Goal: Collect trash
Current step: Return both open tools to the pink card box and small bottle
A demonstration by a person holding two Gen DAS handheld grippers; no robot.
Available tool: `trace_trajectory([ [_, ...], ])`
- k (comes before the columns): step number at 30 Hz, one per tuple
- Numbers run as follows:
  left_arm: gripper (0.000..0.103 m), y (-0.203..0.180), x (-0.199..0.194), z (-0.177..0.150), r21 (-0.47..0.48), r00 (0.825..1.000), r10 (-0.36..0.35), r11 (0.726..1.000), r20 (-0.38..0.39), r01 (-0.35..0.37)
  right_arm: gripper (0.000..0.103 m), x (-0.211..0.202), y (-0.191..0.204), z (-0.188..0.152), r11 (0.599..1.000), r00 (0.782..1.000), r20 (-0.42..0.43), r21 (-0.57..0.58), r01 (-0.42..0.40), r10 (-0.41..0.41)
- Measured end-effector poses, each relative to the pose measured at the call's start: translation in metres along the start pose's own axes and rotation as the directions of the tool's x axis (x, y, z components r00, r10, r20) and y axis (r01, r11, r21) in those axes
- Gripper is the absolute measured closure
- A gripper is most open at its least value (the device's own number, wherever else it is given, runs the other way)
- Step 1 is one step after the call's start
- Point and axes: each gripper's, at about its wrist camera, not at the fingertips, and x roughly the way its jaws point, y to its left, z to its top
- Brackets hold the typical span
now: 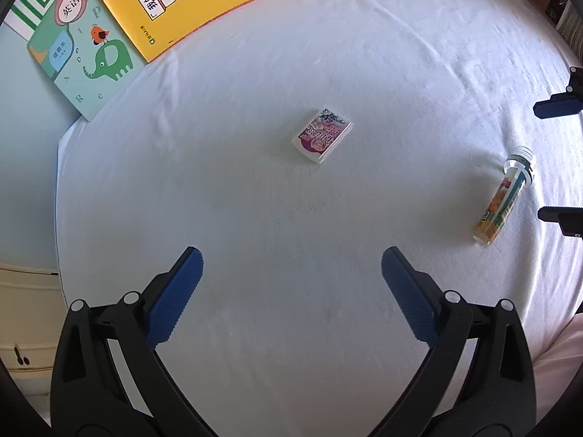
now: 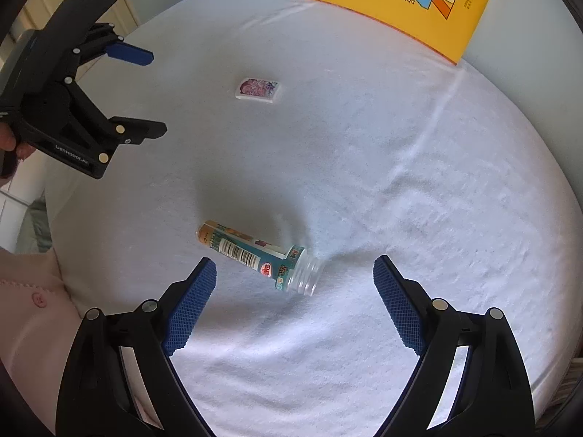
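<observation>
Surface: white bed sheet [image 1: 255, 218].
Trash: small box [image 1: 321, 134], capless bottle [image 2: 255, 255] lying flat.
Left claw [image 1: 291, 284]: wide, empty, facing box.
Right claw [image 2: 295, 291]: wide, empty, straddling bottle, likely to grab it.

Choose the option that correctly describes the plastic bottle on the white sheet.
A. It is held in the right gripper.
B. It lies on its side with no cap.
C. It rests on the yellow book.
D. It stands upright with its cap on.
B: the plastic bottle lies flat on the white sheet, threaded neck bare, ahead of the open right gripper.
</observation>
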Motion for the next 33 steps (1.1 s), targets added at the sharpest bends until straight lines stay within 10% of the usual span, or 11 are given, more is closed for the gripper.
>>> trace_trajectory([
  [33, 0.007, 0.007, 0.050, 0.059, 0.101, 0.996, -0.082, 0.991, -0.026, 0.084, 0.017, 0.035, -0.009, 0.017, 0.999, 0.997, -0.072, -0.028, -0.027, 0.025],
])
